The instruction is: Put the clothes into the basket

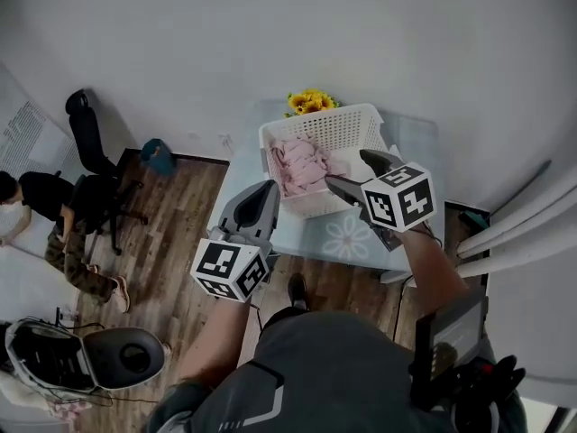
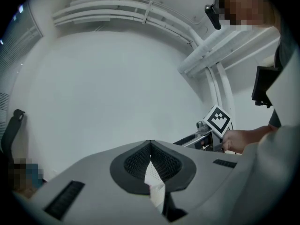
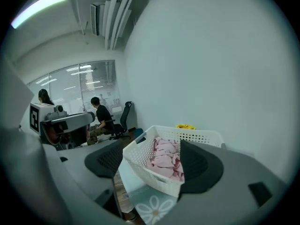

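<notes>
Seems past the drop, with clothes heaped inside the basket on the table, right gripper spread and empty near its front, left gripper pressed together on nothing, so next probably calls only for drawing both clear.

An office: a black swivel chair, a seated person, blinded windows, a ceiling strip light.
</notes>
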### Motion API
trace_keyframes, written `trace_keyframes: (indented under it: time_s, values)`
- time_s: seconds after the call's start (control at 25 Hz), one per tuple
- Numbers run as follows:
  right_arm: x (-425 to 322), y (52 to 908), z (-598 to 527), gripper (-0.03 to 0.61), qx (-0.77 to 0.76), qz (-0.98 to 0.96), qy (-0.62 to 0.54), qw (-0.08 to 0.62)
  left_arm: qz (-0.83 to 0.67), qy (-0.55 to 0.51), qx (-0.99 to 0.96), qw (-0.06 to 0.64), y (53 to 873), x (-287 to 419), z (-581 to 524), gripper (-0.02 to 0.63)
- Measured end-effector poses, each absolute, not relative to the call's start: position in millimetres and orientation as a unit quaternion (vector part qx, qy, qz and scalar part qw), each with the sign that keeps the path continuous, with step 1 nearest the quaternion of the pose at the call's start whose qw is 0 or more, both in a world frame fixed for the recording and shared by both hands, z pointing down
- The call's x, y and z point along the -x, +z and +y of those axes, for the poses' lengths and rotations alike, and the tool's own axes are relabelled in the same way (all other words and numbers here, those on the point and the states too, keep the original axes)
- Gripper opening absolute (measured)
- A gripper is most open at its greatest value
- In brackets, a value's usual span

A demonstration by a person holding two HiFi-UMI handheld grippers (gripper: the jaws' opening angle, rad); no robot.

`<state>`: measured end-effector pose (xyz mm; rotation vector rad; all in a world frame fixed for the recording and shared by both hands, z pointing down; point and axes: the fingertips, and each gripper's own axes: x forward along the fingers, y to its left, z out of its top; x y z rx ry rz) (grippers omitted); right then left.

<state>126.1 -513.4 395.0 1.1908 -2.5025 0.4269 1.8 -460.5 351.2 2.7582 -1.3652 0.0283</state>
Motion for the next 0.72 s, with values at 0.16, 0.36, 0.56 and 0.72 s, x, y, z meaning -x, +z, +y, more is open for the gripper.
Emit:
trace_keyframes:
  time_s: [0.16,0.36,0.56,0.72]
  values:
    - [-132.3,381.2,-477.9,0.312,-0.421,-0.886,0.139,0.135,-0.456,0.007,-0.889,0.040,351.6,-2.9,-429.9,0.008]
    - [-141.8,364.6,-446.4,0.214,-0.436,-0.883,0.152,0.081,-0.464,0.002,-0.885,0.037,344.7,2.2,-401.6,0.008]
    - [-153.3,353.1,-428.5,0.096,-0.470,-0.871,0.126,0.071,-0.457,0.014,-0.889,0.041,341.3,1.3,-389.0,0.008]
    - [-150.4,348.9,-417.2,0.045,-0.495,-0.858,0.124,0.056,-0.442,0.023,-0.896,0.035,341.5,12.5,-386.4,0.008]
